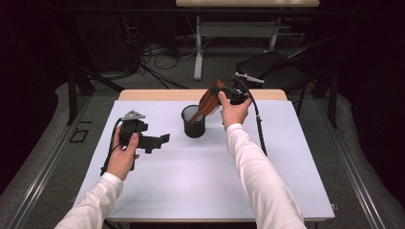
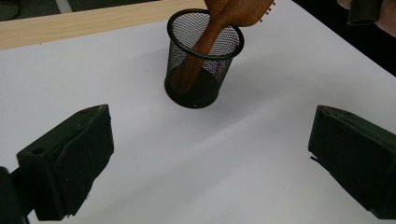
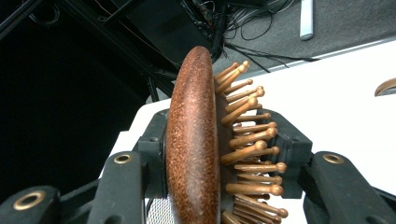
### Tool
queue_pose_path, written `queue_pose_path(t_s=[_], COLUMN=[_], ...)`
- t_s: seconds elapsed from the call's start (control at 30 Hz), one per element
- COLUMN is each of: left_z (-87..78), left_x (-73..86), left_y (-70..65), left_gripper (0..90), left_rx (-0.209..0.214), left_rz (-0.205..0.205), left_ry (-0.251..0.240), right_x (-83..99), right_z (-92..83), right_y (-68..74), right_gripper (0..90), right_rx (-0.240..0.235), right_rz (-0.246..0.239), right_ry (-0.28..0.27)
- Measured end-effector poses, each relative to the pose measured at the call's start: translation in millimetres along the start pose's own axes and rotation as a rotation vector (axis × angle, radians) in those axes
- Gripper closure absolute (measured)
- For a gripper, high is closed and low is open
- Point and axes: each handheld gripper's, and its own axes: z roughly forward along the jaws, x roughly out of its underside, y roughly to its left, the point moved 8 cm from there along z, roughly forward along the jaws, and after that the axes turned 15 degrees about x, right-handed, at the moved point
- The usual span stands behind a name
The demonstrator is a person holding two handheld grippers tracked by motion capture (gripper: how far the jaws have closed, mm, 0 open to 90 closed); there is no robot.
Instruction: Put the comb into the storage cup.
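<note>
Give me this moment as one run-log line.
right gripper: shut on hairbrush | handle in mesh cup | left gripper: open, beside cup

Both arms out over the table, one gripper in each hand.

Left hand (image 1: 123,157) holds the left gripper (image 1: 157,141) low near the surface, jaws spread wide with nothing between them, pointing right and slightly away. Right arm stretches further forward; right hand (image 1: 234,110) holds the right gripper (image 1: 220,95) raised and tilted down to the left, jaws clamped on the head of a wooden hairbrush (image 3: 205,154). White sleeves cover both forearms.
</note>
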Motion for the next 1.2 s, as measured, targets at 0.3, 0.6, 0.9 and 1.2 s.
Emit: queue_pose_path(t_s=[0.3, 0.6, 0.9, 1.2], left_z=[-0.8, 0.6, 2.8, 3.9], left_x=[0.6, 1.0, 2.0, 1.9], left_y=[1.3, 1.6, 0.5, -0.4], left_gripper=[0.4, 0.4, 0.4, 0.4], left_rx=[-0.002, 0.0, 0.001, 0.003], left_rz=[-0.001, -0.005, -0.005, -0.002], left_ry=[0.001, -0.004, 0.0, 0.002], right_x=[2.1, 2.6, 2.6, 3.2], right_z=[2.1, 2.8, 2.1, 1.5], right_y=[-0.3, -2.4, -4.3, -5.7], right_gripper=[48.9, 48.5, 47.1, 45.5], right_rx=[0.005, 0.005, 0.002, -0.014], right_rz=[-0.003, 0.002, -0.008, 0.008], right_ry=[0.001, 0.008, 0.02, 0.032])
